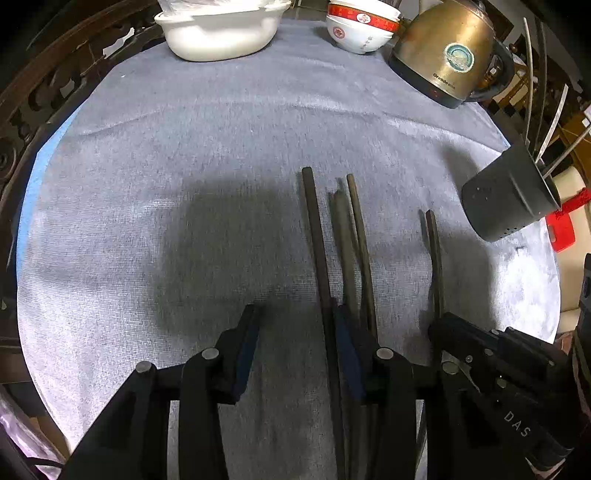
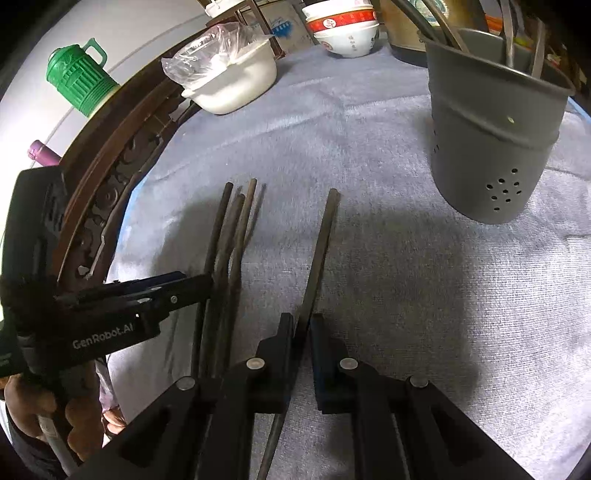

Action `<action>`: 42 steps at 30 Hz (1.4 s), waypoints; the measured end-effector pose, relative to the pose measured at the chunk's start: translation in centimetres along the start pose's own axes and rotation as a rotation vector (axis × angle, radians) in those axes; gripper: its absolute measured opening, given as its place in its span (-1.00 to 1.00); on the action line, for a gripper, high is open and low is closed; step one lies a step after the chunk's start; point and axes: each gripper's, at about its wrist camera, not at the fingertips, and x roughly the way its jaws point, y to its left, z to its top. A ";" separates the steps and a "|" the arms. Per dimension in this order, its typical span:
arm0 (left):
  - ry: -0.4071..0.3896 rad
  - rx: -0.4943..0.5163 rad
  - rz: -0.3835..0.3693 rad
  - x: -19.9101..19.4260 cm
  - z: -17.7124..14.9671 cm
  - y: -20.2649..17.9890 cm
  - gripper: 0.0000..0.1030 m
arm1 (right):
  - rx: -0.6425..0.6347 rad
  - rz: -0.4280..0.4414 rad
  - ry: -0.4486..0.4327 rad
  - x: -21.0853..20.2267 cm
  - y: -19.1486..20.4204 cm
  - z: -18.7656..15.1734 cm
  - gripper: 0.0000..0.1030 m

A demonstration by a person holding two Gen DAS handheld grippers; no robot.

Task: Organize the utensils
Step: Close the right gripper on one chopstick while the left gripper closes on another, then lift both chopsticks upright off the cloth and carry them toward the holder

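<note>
Lying on a grey towel that covers the table are several dark chopsticks, and both grippers work among them. From the right wrist view, the right gripper is closed on a single chopstick, its jaws nearly together with the stick pinched between the pads; the stick runs from the jaws toward 12 o'clock, its far end over the towel. At about 10 o'clock of it lies a loose bundle of chopsticks, roughly parallel, their far ends fanned slightly apart.

In the left wrist view, the left gripper stands partly open. One chopstick of the bundle passes just inside the right-hand finger, apparently touching its pad, while the other finger is well clear of it (no grip, then). The remaining sticks of the bundle lie just outside that right-hand finger.

A grey perforated utensil holder stands upright on the towel at about 1 o'clock of the right gripper, with a few utensils already standing in it. Farther back sit a white basin, stacked red-banded bowls and a brass-coloured kettle.
</note>
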 end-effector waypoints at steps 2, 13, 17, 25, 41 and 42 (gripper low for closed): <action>0.005 0.004 0.000 -0.1 -0.2 -0.2 -0.31 | -0.005 -0.009 0.004 0.1 0.2 0.1 -0.80; 0.131 0.060 -0.038 -0.7 -1.8 0.6 -0.88 | -0.154 -0.085 0.154 0.3 1.7 0.4 -0.80; 0.174 0.003 -0.064 -0.8 -1.0 1.4 -0.68 | -0.109 -0.084 0.203 0.8 1.2 1.4 -0.76; 0.173 0.030 -0.002 -0.3 1.8 0.6 -0.66 | 0.064 -0.052 0.229 2.1 -0.3 4.4 -0.75; -0.061 -0.106 -0.137 -5.4 0.4 5.1 -0.88 | -0.038 -0.105 -0.090 -5.1 2.9 0.7 -0.88; -0.123 -0.125 -0.151 -6.6 0.1 5.3 -0.88 | -0.021 -0.105 -0.142 -6.2 2.5 0.3 -0.88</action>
